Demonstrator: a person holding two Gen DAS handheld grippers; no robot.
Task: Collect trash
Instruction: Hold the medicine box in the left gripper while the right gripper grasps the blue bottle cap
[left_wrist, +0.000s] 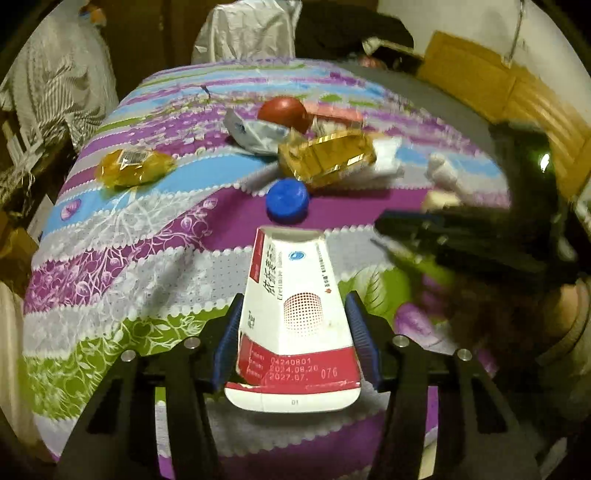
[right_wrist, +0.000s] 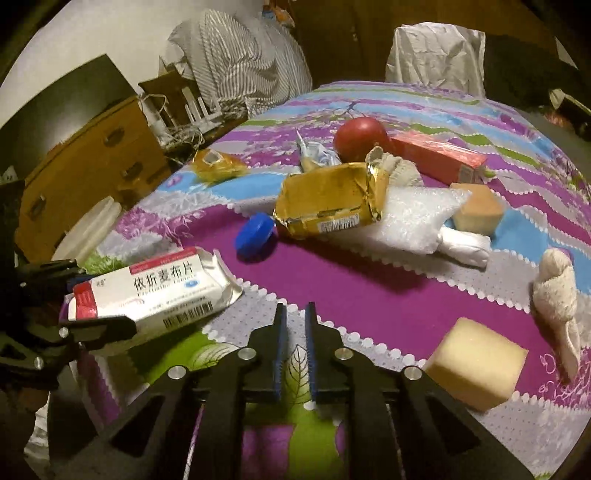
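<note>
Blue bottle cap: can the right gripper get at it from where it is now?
Probably yes. The right gripper holds nothing, and only bare bedspread lies between it and the blue bottle cap. Its fingers are nearly together, though, and must open wider first.

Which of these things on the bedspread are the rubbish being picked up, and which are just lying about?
Probably trash:
medicine box, held in left gripper
gold wrapper
yellow wrapper
blue cap
crumpled tissue

Probably just lying about:
red ball
yellow sponge block
wooden drawers
</note>
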